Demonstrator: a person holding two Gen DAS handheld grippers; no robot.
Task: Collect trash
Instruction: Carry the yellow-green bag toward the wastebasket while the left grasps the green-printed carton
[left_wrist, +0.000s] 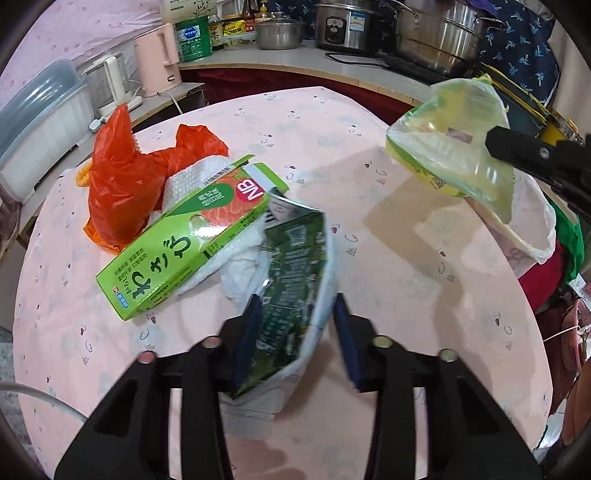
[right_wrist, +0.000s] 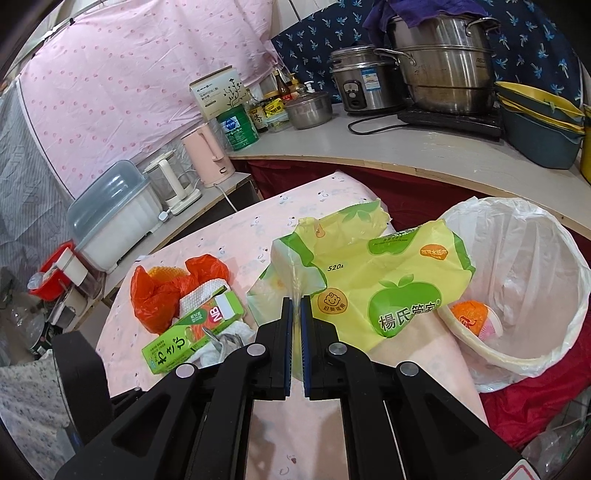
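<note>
Cardboard, dark green and creased, is sitting between the blue pads of the left gripper (left_wrist: 295, 332): this flattened carton (left_wrist: 291, 288) is tilting up off the pink tablecloth (left_wrist: 406, 258), the left pad touching it, the right pad standing just clear. Beyond it are lying a glossy light-green box (left_wrist: 181, 243), crumpled white tissue (left_wrist: 240, 266) and a wrinkled orange plastic bag (left_wrist: 125, 184). The right gripper (right_wrist: 296, 306) is pinching thin yellow-green film, a limp tissue wrapper (right_wrist: 376, 280), hanging beside the round bin (right_wrist: 535, 354) lined with translucent white plastic, to its right.
</note>
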